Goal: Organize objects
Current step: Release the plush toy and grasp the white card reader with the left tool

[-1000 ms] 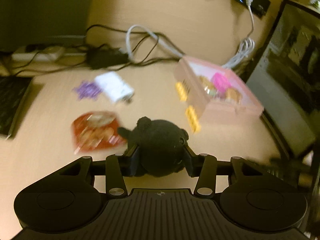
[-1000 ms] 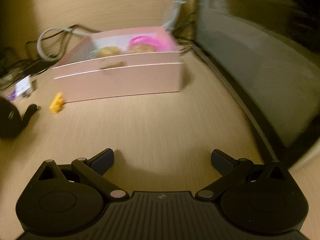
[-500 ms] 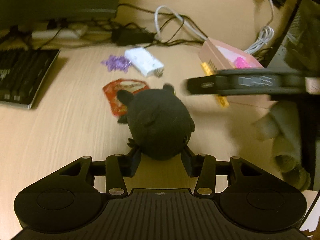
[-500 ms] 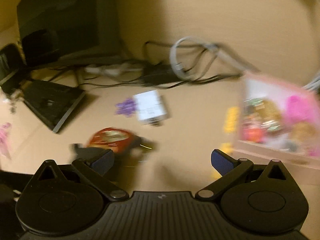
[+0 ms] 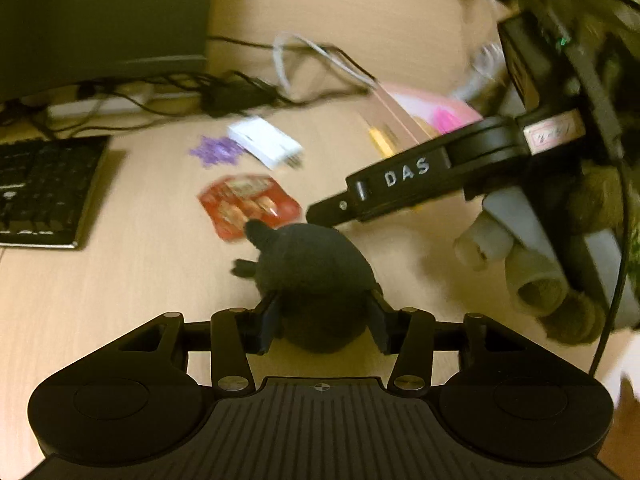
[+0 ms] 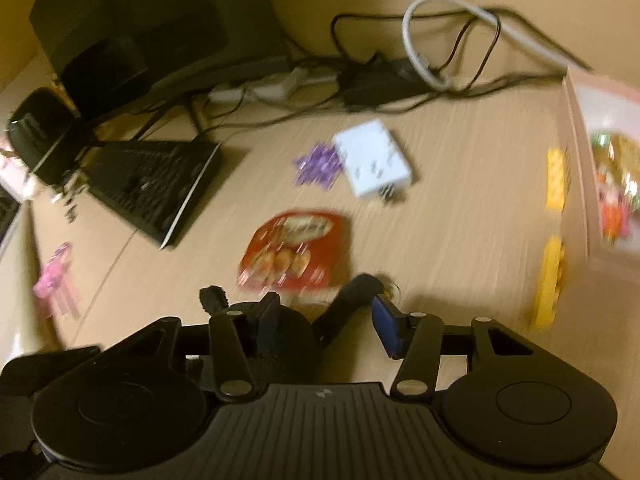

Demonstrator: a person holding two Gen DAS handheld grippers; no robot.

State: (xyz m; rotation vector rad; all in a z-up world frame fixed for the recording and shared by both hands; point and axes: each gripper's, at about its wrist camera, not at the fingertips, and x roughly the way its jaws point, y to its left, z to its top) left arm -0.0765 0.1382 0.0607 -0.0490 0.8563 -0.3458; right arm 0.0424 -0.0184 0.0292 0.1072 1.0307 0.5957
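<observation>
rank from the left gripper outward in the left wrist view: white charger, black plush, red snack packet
1. black plush, between the left gripper fingers
2. red snack packet, just beyond, slightly left
3. white charger, farther back, beside the purple bits

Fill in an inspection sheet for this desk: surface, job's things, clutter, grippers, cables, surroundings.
Surface: light wooden desk, partly covered.
Job's things: black plush toy, red snack packet, white adapter, purple pieces and yellow blocks lie loose; pink box holds small items.
Clutter: keyboard; pink trinket far left in the right wrist view.
Grippers: left hand-held gripper clamps the black plush toy; right hand-held gripper has its jaws closing, with a plush limb between them that is not yet pinched.
Cables: black and white leads tangled by a power strip.
Surroundings: dark monitor behind; pictures blurred.
</observation>
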